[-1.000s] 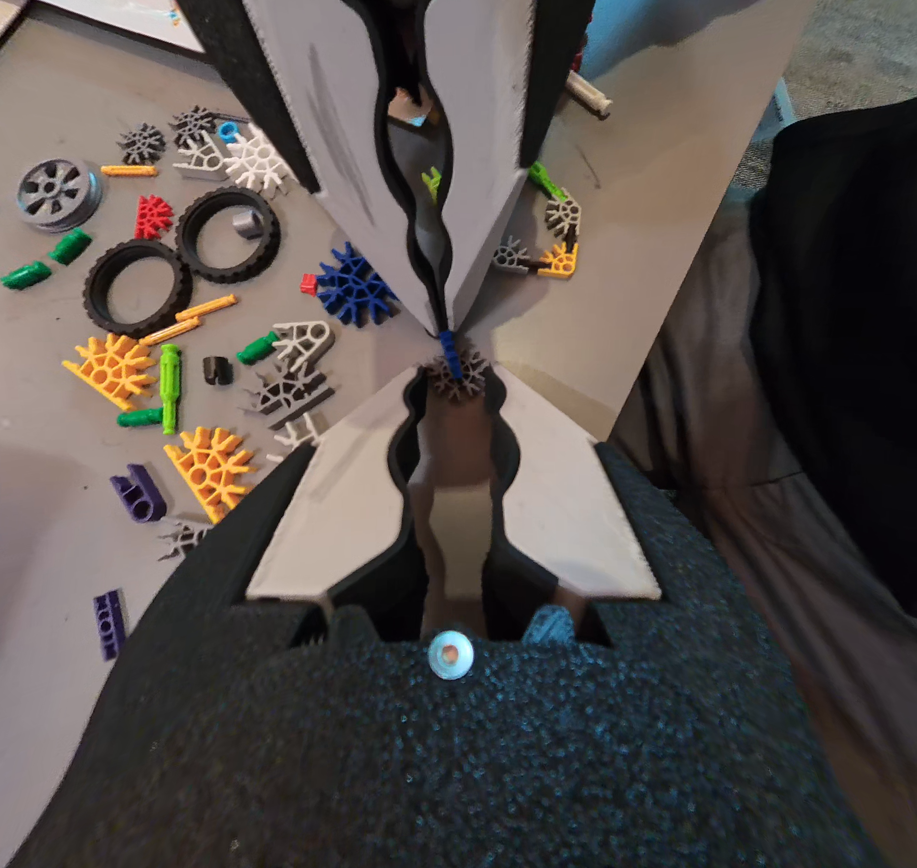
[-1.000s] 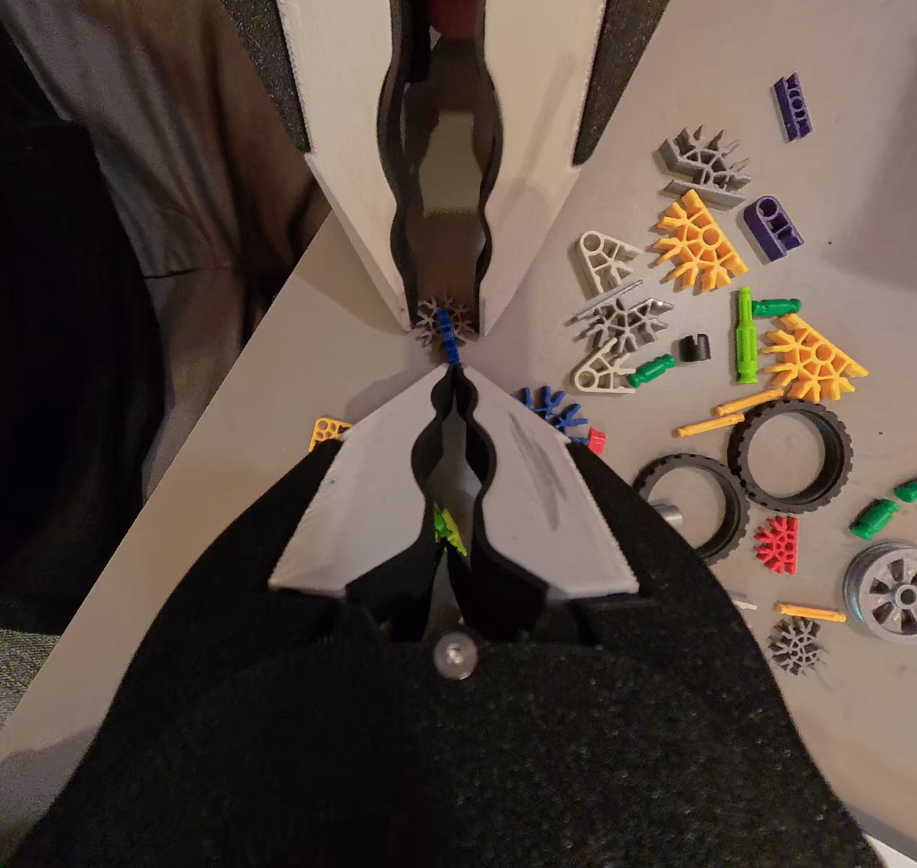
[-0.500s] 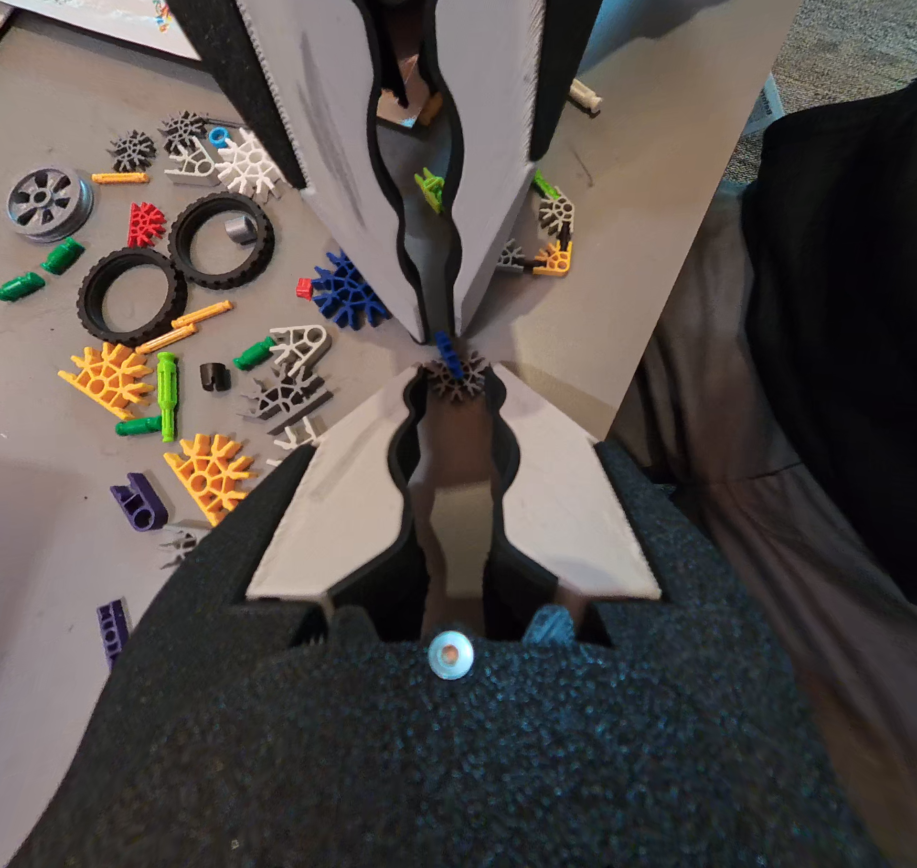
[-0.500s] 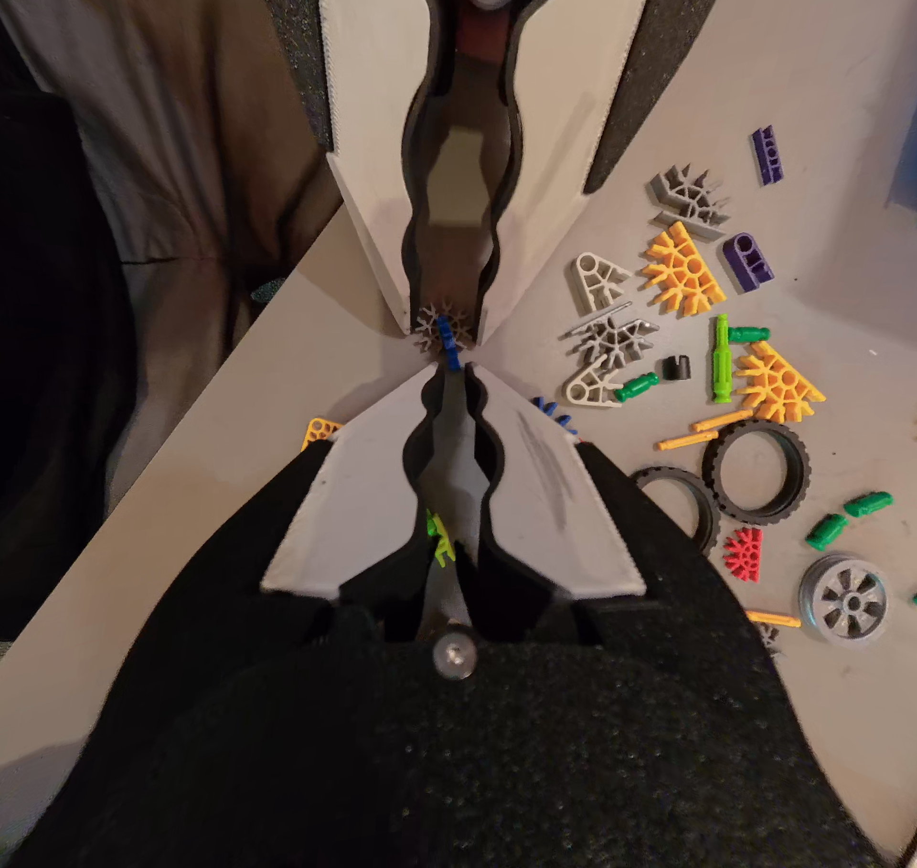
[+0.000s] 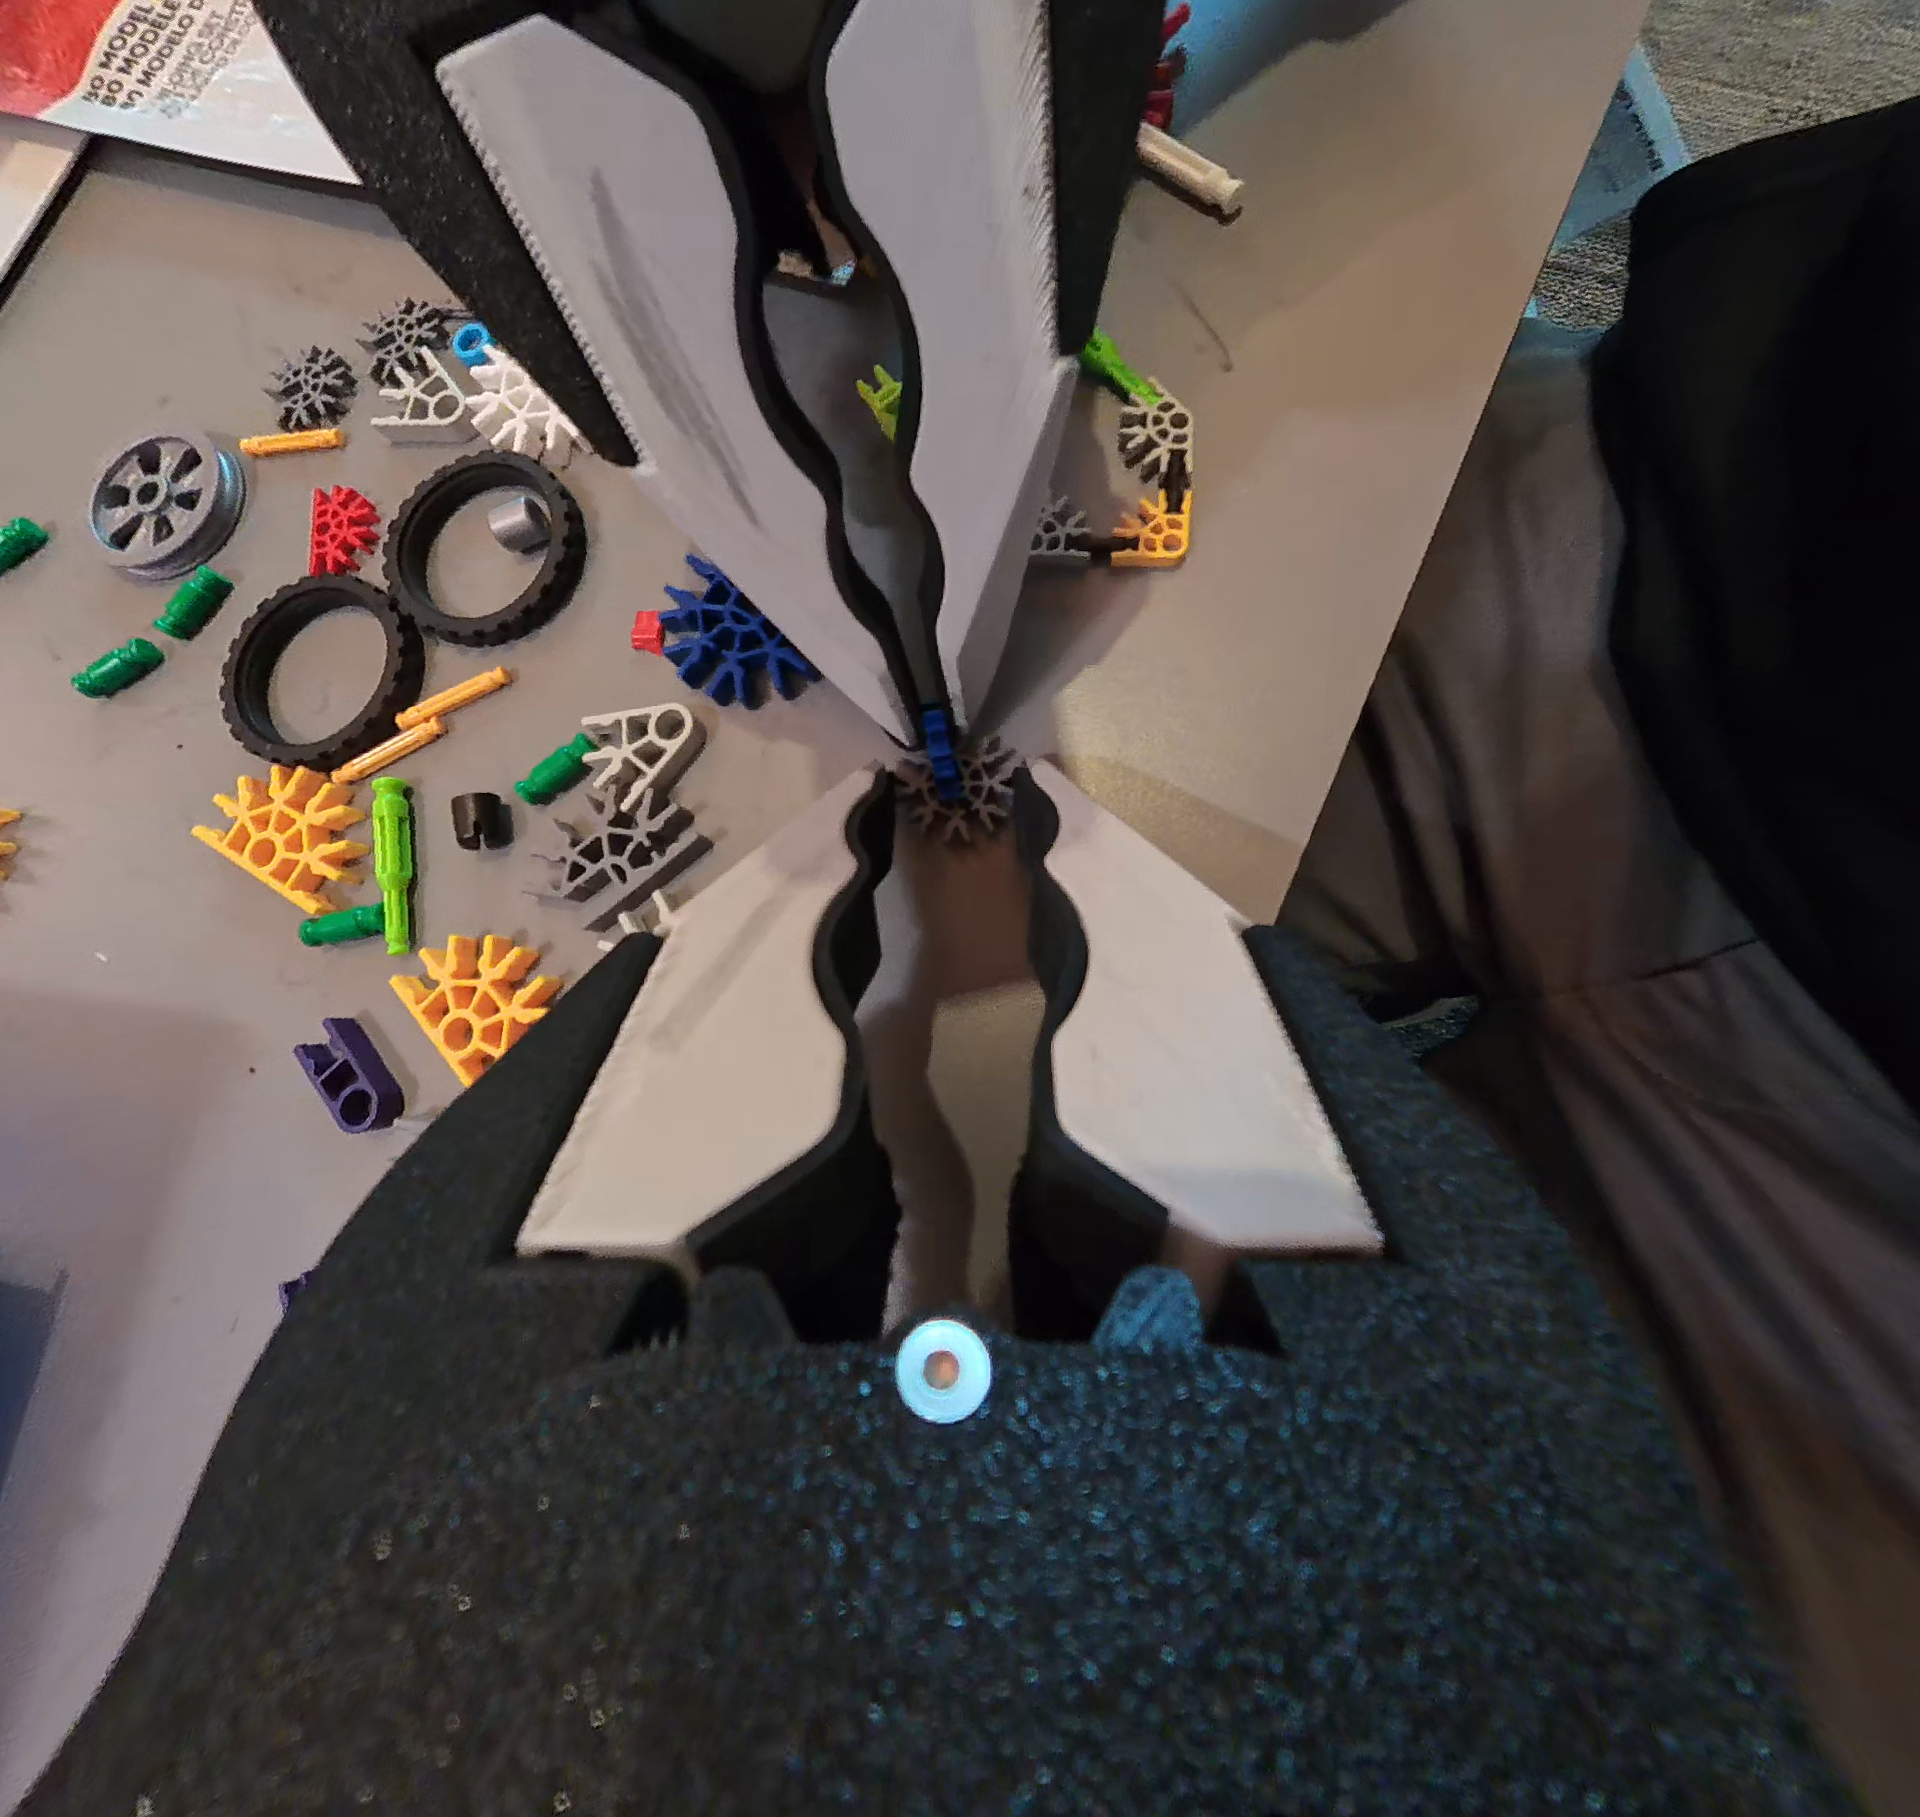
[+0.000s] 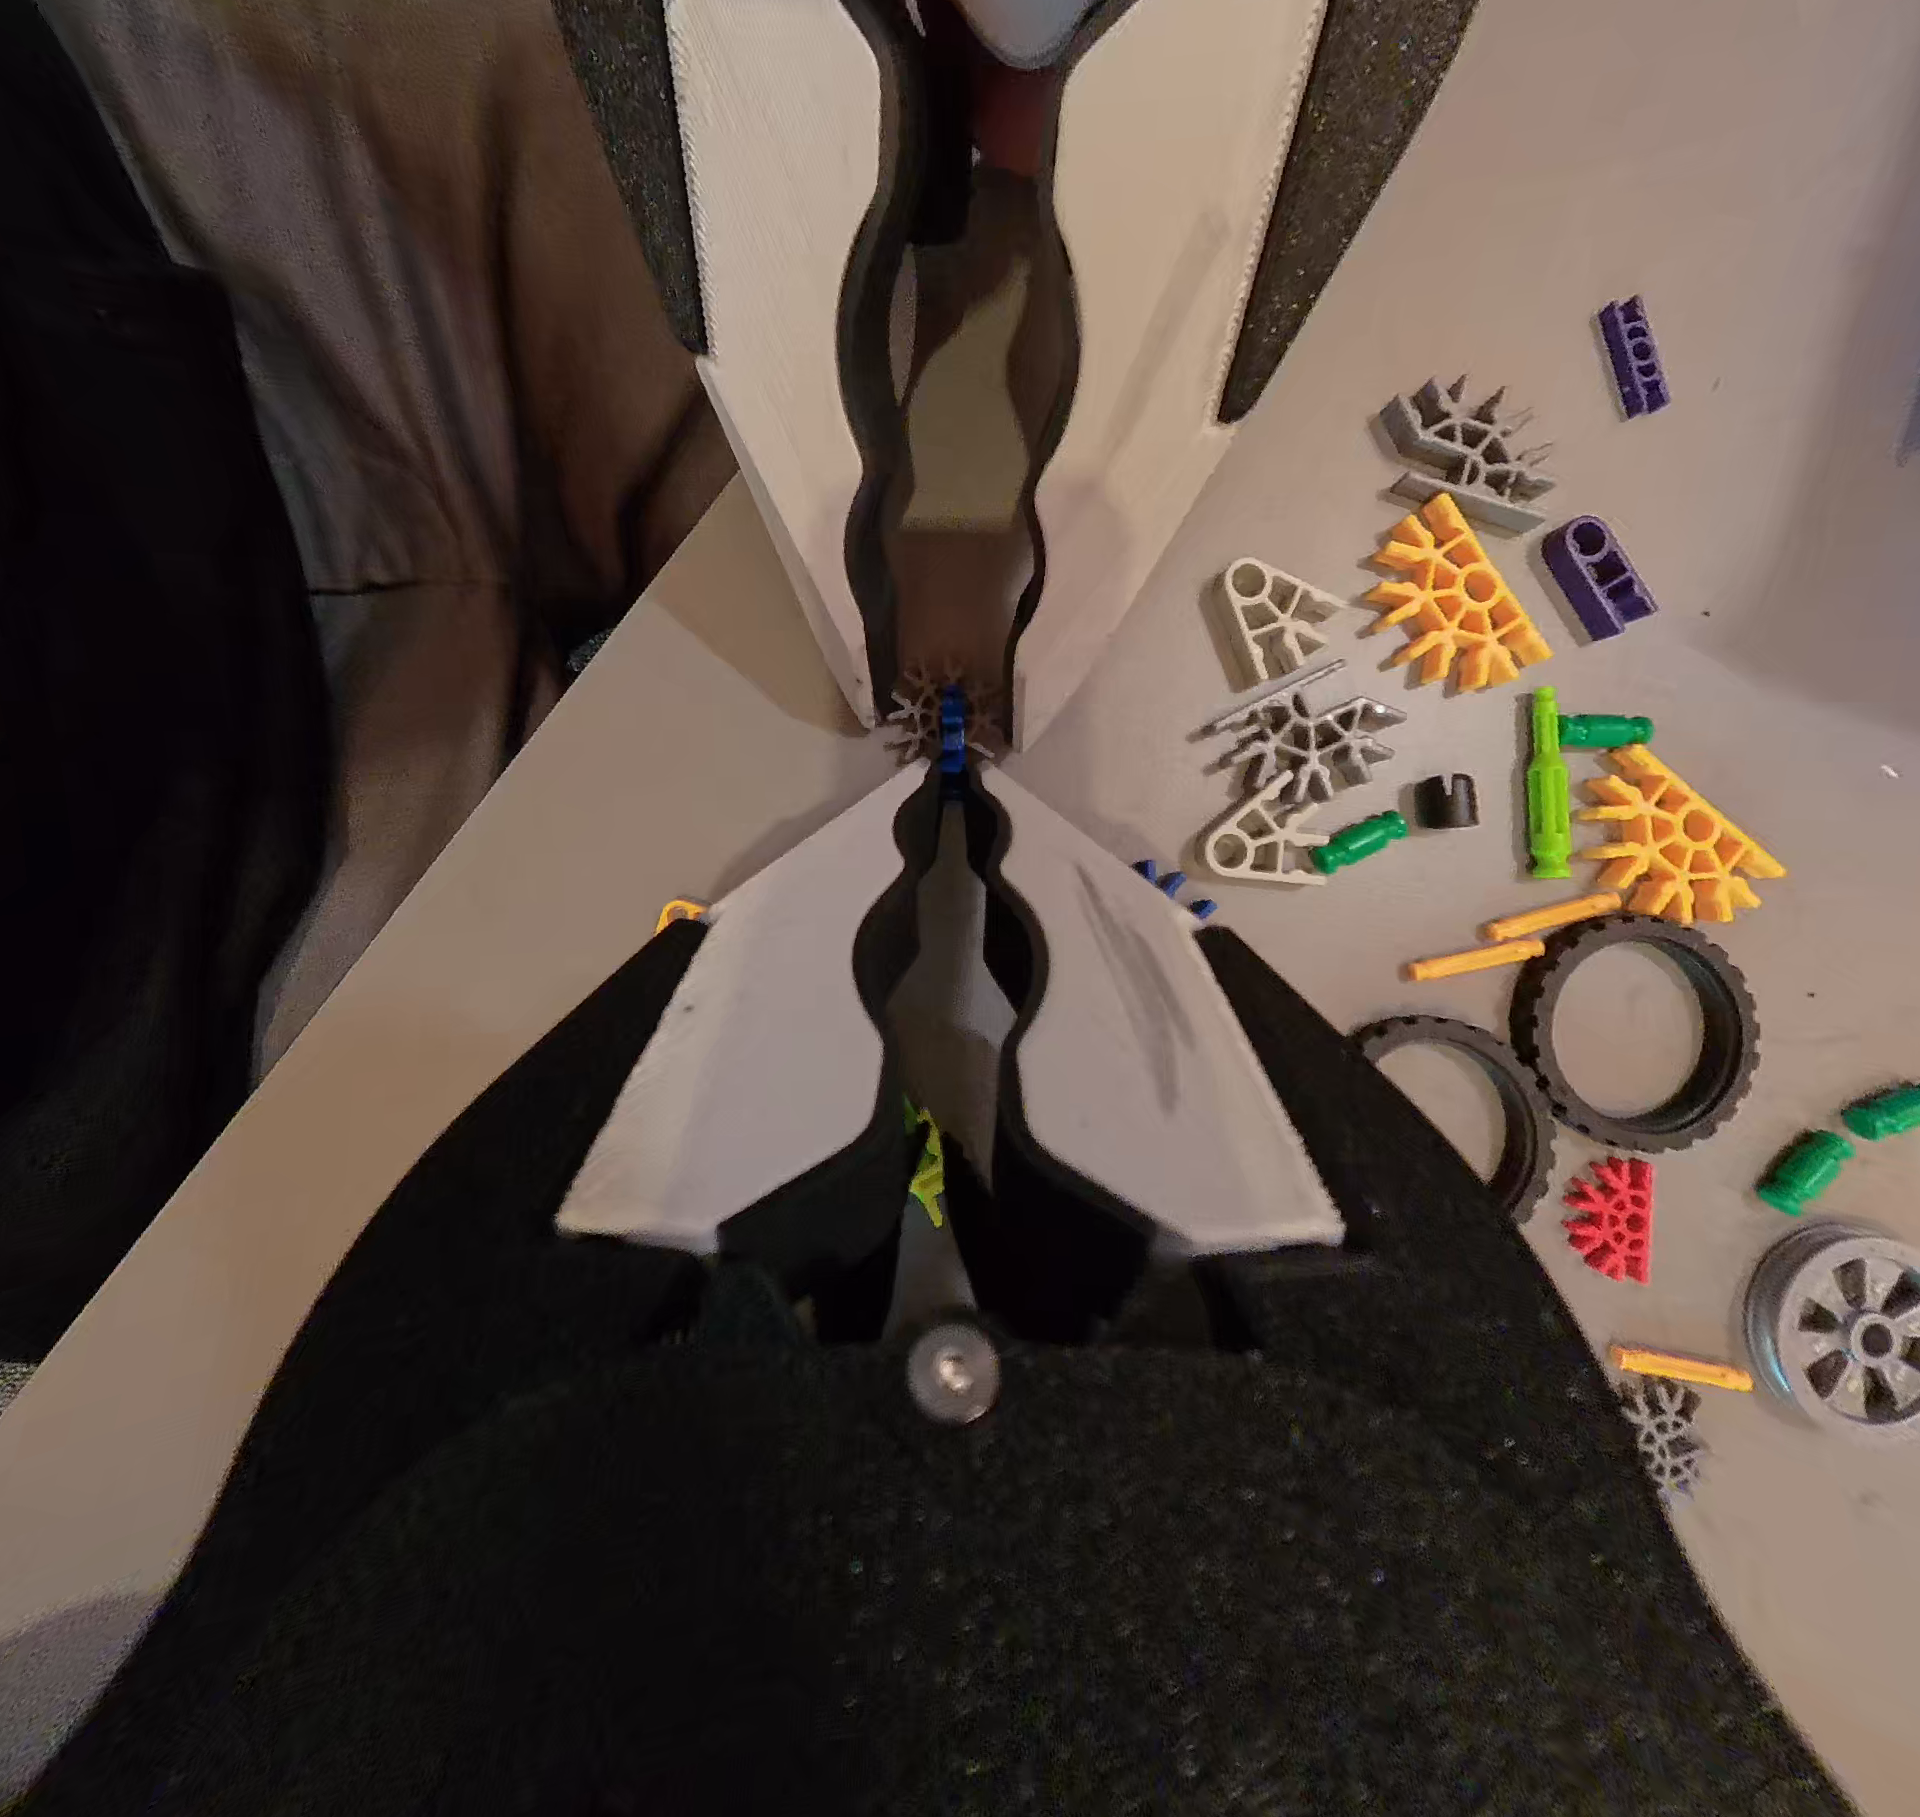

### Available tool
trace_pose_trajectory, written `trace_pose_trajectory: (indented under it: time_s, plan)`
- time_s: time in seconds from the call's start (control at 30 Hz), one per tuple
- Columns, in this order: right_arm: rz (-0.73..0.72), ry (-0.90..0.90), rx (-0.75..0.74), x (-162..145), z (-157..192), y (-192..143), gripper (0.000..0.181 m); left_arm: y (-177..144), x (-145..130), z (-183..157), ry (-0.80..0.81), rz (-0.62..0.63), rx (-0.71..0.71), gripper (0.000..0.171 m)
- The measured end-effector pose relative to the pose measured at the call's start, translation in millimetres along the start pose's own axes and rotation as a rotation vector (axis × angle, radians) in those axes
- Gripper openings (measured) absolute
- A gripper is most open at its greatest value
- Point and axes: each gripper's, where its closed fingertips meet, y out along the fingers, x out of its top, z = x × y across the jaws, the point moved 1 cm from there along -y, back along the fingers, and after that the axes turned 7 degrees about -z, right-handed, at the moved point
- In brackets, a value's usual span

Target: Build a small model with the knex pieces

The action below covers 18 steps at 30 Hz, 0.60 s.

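Observation:
My left gripper (image 5: 956, 780) is shut on a small dark grey snowflake-shaped connector (image 5: 971, 803) and holds it above the table edge. My right gripper (image 5: 940, 718) comes in from the top of the left wrist view, tip to tip with the left one. It is shut on a short blue rod (image 5: 938, 744) whose end lies against the connector's centre. In the right wrist view my right gripper (image 6: 951, 780) is at the bottom with the blue rod (image 6: 951, 723). The left gripper (image 6: 940, 718) and the grey connector (image 6: 916, 718) are above it.
Loose construction pieces lie on the grey table (image 5: 1299, 520): two black tyres (image 5: 483, 546), a blue connector (image 5: 738, 640), yellow connectors (image 5: 281, 832), a grey wheel hub (image 5: 156, 510), green rods. A small joined assembly (image 5: 1153, 489) lies beyond. A person's lap (image 5: 1558, 832) is past the table edge. Less than 4 cm separates the two grippers' tips.
Both grippers stay tip to tip. The blue rod now overlaps the grey connector's centre more than before. The right gripper's fingers look closer together than half a second ago.

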Motion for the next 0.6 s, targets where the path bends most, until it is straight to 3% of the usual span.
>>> trace_pose_trajectory:
  time_s: [0.6]
  plan:
    - [-0.048,-0.077,0.140,4.4,3.5,3.8,0.001,-0.2,0.6,-5.0,0.011,-0.016,-0.112,0.019]
